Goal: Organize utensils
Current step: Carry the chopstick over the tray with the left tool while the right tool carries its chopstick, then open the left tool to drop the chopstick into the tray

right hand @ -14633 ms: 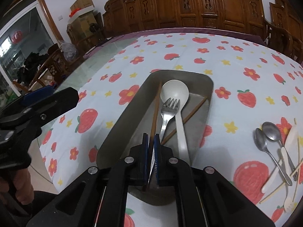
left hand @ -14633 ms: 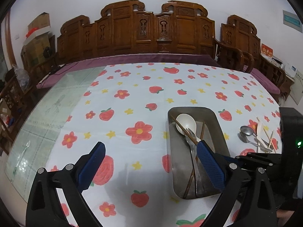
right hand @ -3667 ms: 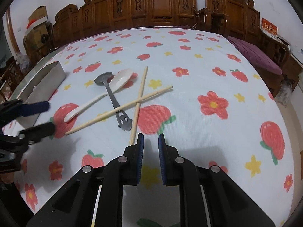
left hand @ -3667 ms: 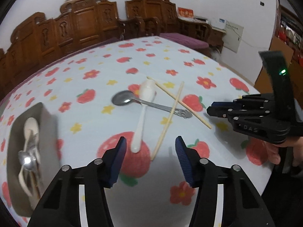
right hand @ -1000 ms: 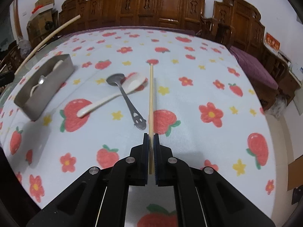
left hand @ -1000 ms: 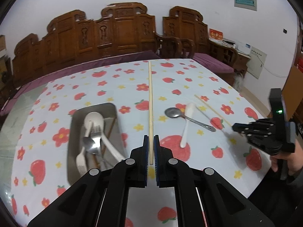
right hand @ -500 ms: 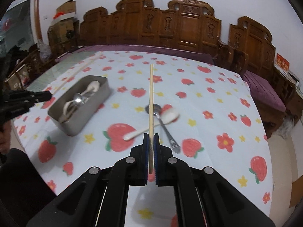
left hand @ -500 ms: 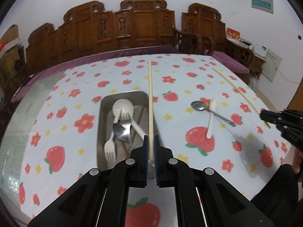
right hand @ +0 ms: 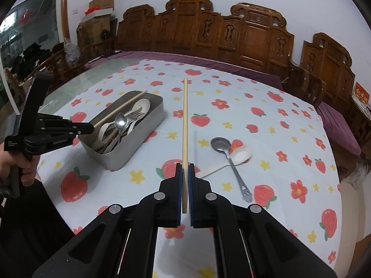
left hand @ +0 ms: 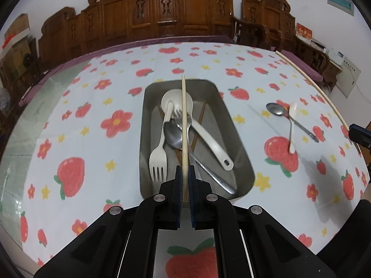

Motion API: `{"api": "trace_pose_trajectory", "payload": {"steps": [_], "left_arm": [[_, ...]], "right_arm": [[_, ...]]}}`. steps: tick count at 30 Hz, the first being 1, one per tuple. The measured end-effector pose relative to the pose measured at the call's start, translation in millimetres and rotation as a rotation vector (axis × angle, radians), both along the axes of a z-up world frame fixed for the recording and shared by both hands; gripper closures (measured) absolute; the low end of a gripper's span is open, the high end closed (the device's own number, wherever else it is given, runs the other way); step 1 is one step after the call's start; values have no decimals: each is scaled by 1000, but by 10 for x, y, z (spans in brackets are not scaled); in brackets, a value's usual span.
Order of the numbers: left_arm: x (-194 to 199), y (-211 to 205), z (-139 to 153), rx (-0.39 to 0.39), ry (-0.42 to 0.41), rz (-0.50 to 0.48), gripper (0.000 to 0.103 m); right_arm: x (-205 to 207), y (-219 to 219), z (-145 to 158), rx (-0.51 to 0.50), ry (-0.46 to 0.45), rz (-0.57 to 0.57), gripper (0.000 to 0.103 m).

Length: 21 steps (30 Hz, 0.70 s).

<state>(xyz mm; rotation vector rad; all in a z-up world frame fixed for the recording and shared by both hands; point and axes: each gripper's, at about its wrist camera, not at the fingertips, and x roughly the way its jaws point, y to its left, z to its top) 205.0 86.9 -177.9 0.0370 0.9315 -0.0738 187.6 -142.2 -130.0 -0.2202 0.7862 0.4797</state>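
**Two chopsticks are up in the air, and one is now over the tin**

The chopstick in our left gripper has moved. A second ago this left chopstick pointed out across the cloth beside the metal tin. Now it hangs right above the tin, lined up along it, over the forks and spoons already lying inside. It is not in the tin yet. The left jaws are squeezed tight on its near end.

Our right gripper has its own stick too. A second ago that right chopstick lay low by the cloth. Now it is lifted up and points out over the counter, with the tin off to its left. The right jaws are pinched shut on it.

Two things still lie on the cloth, well apart from the tin: a metal spoon and a white spoon. They cross and touch each other.

We think the left stick is about ready to go down into the tin. The tin is crowded, so we should let go gently, or the stick may land across the rim. After that the right stick can follow, then the two spoons.
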Motion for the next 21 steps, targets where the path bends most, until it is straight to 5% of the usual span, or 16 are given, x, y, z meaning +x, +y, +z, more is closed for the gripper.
{"api": "trace_pose_trajectory", "payload": {"steps": [21], "left_arm": [[151,202,-20,-23,8,39,98]], "right_arm": [[-44,611,9,-10,16,100,97]]}}
